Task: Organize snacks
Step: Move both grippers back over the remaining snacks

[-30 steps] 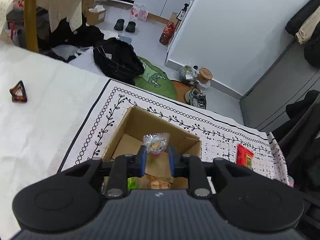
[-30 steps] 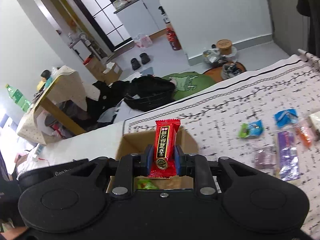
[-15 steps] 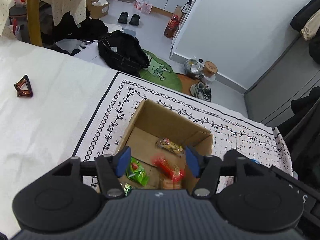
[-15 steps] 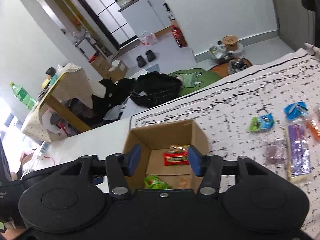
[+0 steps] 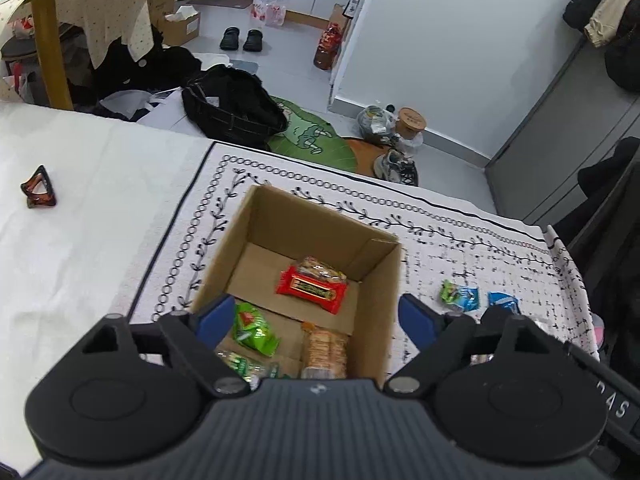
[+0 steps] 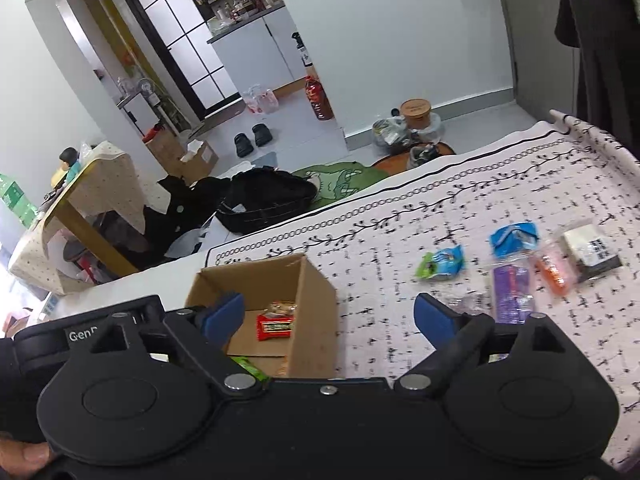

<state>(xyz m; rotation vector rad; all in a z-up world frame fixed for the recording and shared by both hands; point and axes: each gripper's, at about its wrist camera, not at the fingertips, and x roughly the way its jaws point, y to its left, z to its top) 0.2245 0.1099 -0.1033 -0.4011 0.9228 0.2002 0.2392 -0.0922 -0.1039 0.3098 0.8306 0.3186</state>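
1. The left tool [image 5: 316,318] hangs over the cardboard box [image 5: 384,280], released; its jaws have just been opening, nothing gripped between them.
2. The right tool [image 6: 330,316] is likewise released, jaws just opened, empty.
3. A red snack [image 5: 312,289] and a clear pack [image 5: 322,270] lie inside the box; more packets, like the blue one [image 6: 514,237], wait on the surface [image 6: 400,280].
4. Risk: the two tools crowd the box and may knock its wall when turning away.

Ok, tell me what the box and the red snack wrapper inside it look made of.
Box: plain brown cardboard, matte, with folded bottom flaps and raw cut edges. Red snack wrapper: likely thin plastic film, glossy, with crimped ends and printed label.
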